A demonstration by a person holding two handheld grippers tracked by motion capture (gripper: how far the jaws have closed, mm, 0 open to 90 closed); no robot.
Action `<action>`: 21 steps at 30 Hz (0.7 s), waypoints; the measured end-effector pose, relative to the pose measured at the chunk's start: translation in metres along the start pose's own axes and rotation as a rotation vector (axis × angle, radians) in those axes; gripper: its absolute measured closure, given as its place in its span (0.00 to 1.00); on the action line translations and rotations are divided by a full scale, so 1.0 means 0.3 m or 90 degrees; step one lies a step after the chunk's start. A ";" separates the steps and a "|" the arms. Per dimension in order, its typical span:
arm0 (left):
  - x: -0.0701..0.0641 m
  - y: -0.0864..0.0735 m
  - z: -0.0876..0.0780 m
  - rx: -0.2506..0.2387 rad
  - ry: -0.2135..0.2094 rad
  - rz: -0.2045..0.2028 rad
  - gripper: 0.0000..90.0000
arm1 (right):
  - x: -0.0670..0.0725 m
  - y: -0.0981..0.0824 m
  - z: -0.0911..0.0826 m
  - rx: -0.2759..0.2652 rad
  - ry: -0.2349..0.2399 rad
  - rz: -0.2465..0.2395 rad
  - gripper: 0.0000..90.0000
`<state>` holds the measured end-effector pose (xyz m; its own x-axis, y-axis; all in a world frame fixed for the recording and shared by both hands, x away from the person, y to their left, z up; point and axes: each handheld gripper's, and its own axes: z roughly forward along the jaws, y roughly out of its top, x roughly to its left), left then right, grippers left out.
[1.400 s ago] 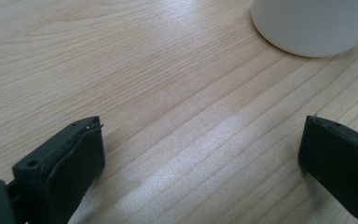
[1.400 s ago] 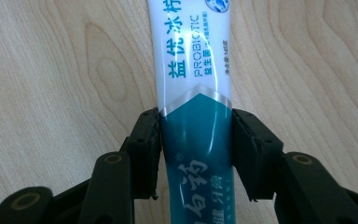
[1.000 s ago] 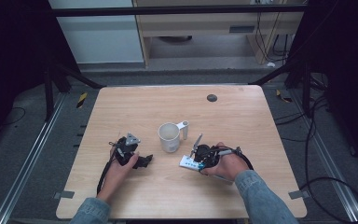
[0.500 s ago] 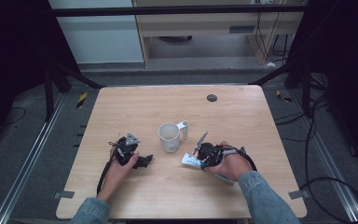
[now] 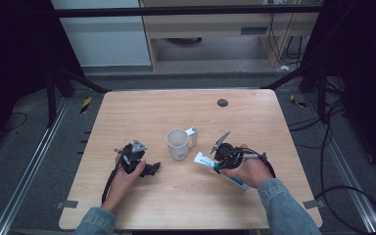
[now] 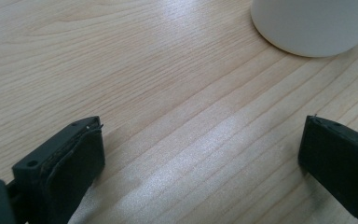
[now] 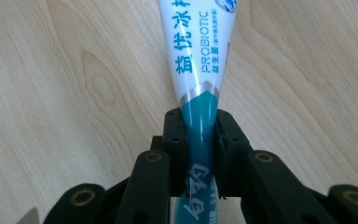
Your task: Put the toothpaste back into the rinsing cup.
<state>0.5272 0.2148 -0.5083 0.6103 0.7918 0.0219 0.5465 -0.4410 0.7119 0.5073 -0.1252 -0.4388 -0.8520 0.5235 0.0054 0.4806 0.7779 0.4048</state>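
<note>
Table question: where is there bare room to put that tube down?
The far half of the table is bare up to the dark spot. The near edge between the forearms is free too. Crowded: around the mug, flanked by both hand-held grippers.

Pale wood table (image 5: 254, 117) with fine straight grain and one dark round spot (image 5: 222, 102) toward the upper middle. White mug (image 5: 178, 144) at centre. Toothpaste tube (image 7: 199, 60), centre of the right gripper view: white, with teal lettering, a silver chevron band, then solid teal. Black grippers, left (image 5: 150, 168) and right (image 5: 214, 162). Blue denim sleeves (image 5: 284, 208) at the bottom.
</note>
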 end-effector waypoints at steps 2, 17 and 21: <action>0.000 0.000 0.000 0.000 0.000 0.000 0.00 | -0.005 -0.004 -0.007 -0.010 -0.001 0.014 0.85; 0.000 0.000 0.000 0.000 0.000 0.000 0.00 | -0.027 -0.008 -0.035 -0.061 -0.004 0.048 0.85; 0.000 0.000 0.000 0.000 0.000 0.000 0.00 | -0.026 -0.009 -0.041 -0.071 -0.004 0.058 0.85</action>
<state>0.5272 0.2148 -0.5084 0.6104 0.7918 0.0219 0.5464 -0.4408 0.7121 0.5101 -0.1356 -0.4288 -0.8045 0.5926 0.0406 0.5291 0.6838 0.5025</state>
